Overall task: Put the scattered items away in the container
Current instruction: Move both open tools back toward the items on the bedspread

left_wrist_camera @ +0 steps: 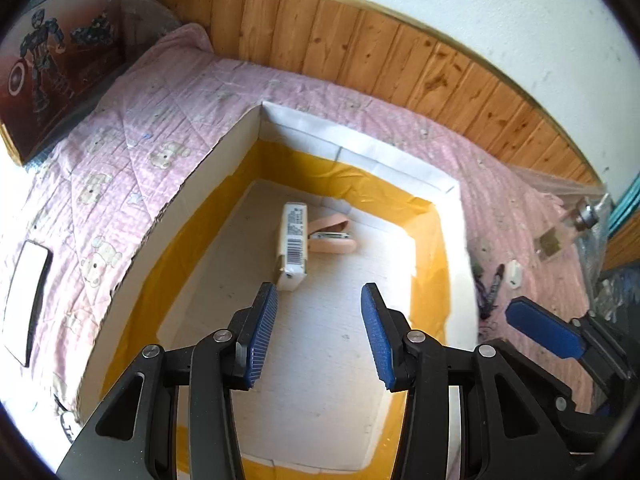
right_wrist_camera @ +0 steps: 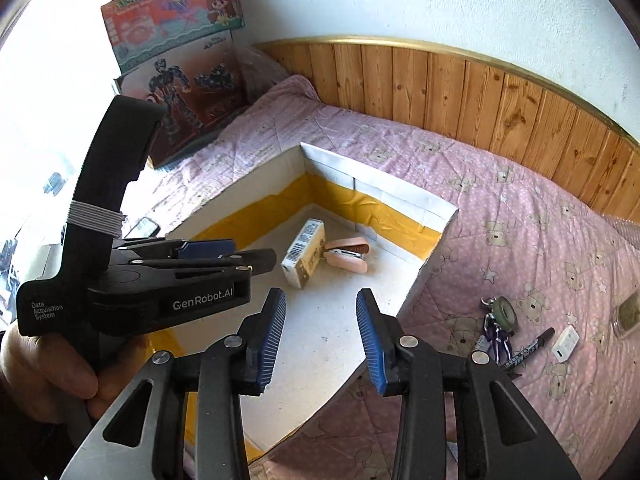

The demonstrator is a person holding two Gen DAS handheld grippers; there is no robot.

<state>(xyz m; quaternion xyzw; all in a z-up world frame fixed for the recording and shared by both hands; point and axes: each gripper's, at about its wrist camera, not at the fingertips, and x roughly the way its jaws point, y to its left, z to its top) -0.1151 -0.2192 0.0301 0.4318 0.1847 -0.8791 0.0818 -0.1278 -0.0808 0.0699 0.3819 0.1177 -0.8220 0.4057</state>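
A white cardboard box (left_wrist_camera: 452, 248) (right_wrist_camera: 400, 196) lined with yellow tape sits on the pink quilt. In it lie a cream carton with a barcode (left_wrist_camera: 293, 246) (right_wrist_camera: 304, 252) and a pink stapler (left_wrist_camera: 332, 236) (right_wrist_camera: 346, 256). My left gripper (left_wrist_camera: 320, 294) (right_wrist_camera: 256, 258) hovers above the box floor, open and empty. My right gripper (right_wrist_camera: 320, 300) is over the box's near right corner, open with nothing between its fingers. On the quilt to the right of the box lie keys (right_wrist_camera: 498, 332) (left_wrist_camera: 484, 298), a black marker (right_wrist_camera: 528, 350) (left_wrist_camera: 496, 280) and a small white adapter (right_wrist_camera: 566, 344) (left_wrist_camera: 513, 274).
A glass bottle (right_wrist_camera: 628, 312) (left_wrist_camera: 560, 236) lies further right on the quilt. A flat dark-edged device (left_wrist_camera: 26, 300) rests left of the box. Toy boxes (right_wrist_camera: 180, 60) (left_wrist_camera: 48, 64) lean at the bed's far left. Wood panelling (right_wrist_camera: 480, 92) backs the bed. A hand (right_wrist_camera: 40, 372) holds the left gripper.
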